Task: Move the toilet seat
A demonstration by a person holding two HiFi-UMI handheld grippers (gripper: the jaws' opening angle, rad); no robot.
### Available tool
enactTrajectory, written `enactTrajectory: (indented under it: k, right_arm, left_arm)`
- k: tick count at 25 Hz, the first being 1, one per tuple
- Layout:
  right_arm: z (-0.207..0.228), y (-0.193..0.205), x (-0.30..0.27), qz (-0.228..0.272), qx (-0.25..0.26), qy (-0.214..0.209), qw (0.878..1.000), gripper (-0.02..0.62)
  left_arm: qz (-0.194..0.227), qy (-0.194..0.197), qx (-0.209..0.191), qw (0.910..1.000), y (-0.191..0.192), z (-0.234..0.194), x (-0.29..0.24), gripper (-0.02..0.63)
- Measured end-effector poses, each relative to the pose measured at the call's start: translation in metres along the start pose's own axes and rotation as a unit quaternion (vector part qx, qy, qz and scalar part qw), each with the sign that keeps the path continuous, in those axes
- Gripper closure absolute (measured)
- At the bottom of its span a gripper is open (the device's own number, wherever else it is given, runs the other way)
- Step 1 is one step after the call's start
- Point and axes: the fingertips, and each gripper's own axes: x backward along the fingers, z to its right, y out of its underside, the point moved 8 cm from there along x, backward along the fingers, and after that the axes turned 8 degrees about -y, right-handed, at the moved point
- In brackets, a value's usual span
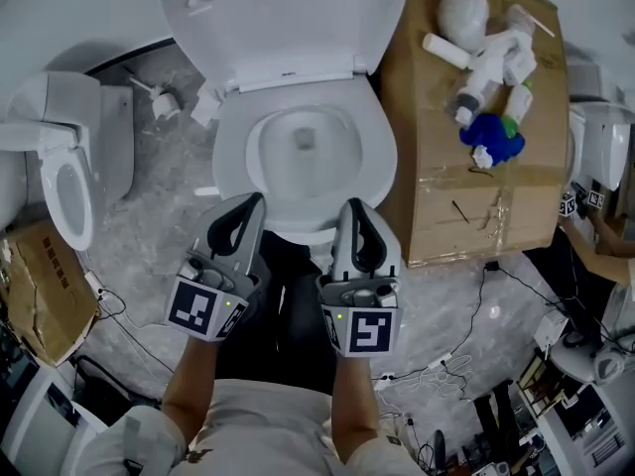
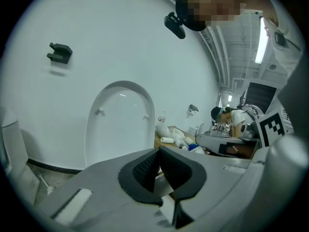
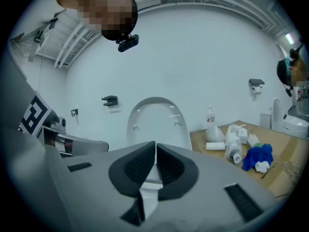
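Near the front of the bowl (image 1: 230, 152), the left gripper (image 1: 246, 211) and right gripper (image 1: 359, 214) hang side by side, jaws closed on nothing, probably because the seat (image 1: 288, 18) already stands upright at the far wall.

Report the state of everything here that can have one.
White plastic toilet lid, raised upright against the wall.
White ceramic toilet bowl, uncovered.
Left claw, shut, nothing in it.
Right claw, shut, nothing in it.
Brown cardboard box, closed, clutter on top.
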Motion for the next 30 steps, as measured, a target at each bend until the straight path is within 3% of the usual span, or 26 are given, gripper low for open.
enactTrajectory:
  k: [3, 13, 30]
  right_arm:
    - [0.000, -0.011, -0.012, 0.005, 0.016, -0.009, 1.000, 0.610]
    - [0.006, -0.041, -0.048, -0.002, 0.070, -0.050, 0.996, 0.599]
    - [0.020, -0.080, -0.109, 0.017, 0.100, -0.048, 0.994, 0.598]
  left_arm:
    - [0.008, 0.000, 0.000, 1.0000, -0.012, -0.005, -0.005, 0.609]
    - [0.039, -0.005, -0.008, 0.9992, -0.044, -0.021, -0.022, 0.611]
    - [0.072, -0.016, -0.026, 0.9970, -0.091, -0.050, -0.059, 0.611]
